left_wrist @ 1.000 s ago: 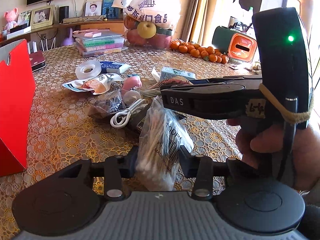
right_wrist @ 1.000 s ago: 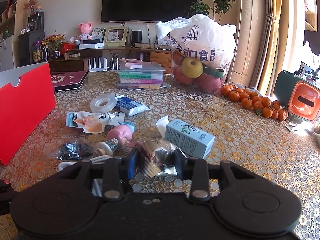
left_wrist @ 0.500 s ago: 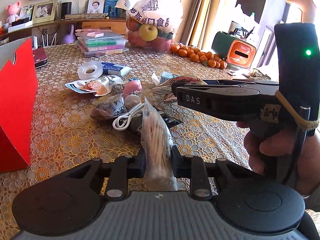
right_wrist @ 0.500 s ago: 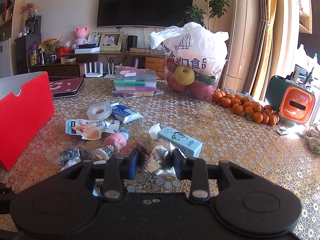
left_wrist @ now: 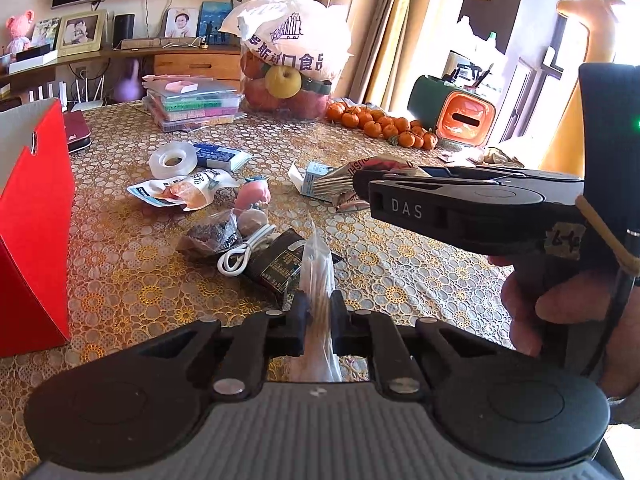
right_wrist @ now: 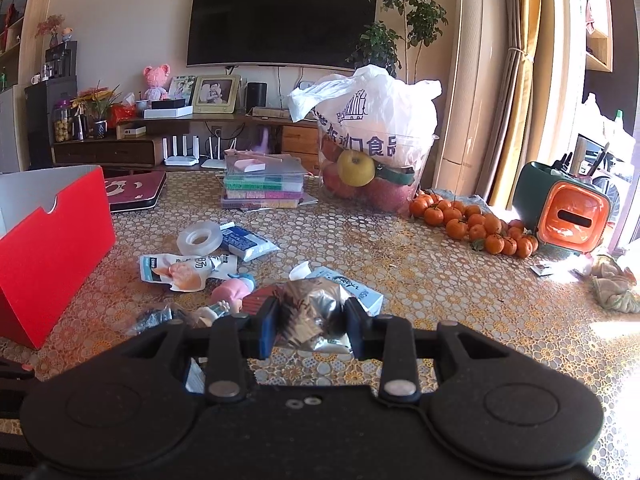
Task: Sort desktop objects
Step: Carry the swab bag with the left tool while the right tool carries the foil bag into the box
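My left gripper (left_wrist: 318,320) is shut on a clear bag of cotton swabs (left_wrist: 316,268), held above the table. My right gripper (right_wrist: 310,320) is shut on a crinkled silver foil packet (right_wrist: 308,312), also lifted; the same packet (left_wrist: 352,178) shows at the tip of the right gripper (left_wrist: 360,188) in the left wrist view. On the gold lace tablecloth below lie a white cable (left_wrist: 244,250), a dark sachet (left_wrist: 280,268), a pink figurine (left_wrist: 252,196), a snack pouch (right_wrist: 180,270), a tape roll (right_wrist: 199,238) and a small carton (right_wrist: 356,290). A red box (left_wrist: 32,220) stands at the left.
At the back are a stack of flat plastic cases (right_wrist: 262,188), a fruit bag (right_wrist: 372,152), a heap of mandarins (right_wrist: 476,224) and a green-orange tissue box (right_wrist: 568,212). A hand (left_wrist: 560,308) holds the right gripper's handle. A cloth (right_wrist: 616,292) lies at the far right.
Both grippers have risen and pulled back from the pile with their loads. The swab bag now hangs narrower between the left fingers.
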`<state>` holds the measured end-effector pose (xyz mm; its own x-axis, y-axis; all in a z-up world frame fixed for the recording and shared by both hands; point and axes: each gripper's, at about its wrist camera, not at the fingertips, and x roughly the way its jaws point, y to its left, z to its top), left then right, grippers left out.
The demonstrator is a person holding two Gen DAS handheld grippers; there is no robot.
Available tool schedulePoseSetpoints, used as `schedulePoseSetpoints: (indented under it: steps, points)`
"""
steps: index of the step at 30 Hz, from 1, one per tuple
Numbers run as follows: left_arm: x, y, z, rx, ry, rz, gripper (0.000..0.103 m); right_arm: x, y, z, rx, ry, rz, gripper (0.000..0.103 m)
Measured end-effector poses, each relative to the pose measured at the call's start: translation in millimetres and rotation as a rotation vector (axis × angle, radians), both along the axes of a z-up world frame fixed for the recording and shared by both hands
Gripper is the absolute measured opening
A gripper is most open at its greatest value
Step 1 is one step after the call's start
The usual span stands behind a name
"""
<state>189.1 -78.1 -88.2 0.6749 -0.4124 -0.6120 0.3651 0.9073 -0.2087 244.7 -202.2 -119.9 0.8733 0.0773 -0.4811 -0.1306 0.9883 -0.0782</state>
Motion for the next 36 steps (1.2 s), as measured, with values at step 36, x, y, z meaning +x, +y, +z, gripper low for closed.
schedulePoseSetpoints:
  steps: [36]
  points:
    - [-31.8,54.9,80.3,-0.060,-0.072,0.059,0.010,-51.6,28.0,66.2,0.048,-0.054,0.099,0.034]
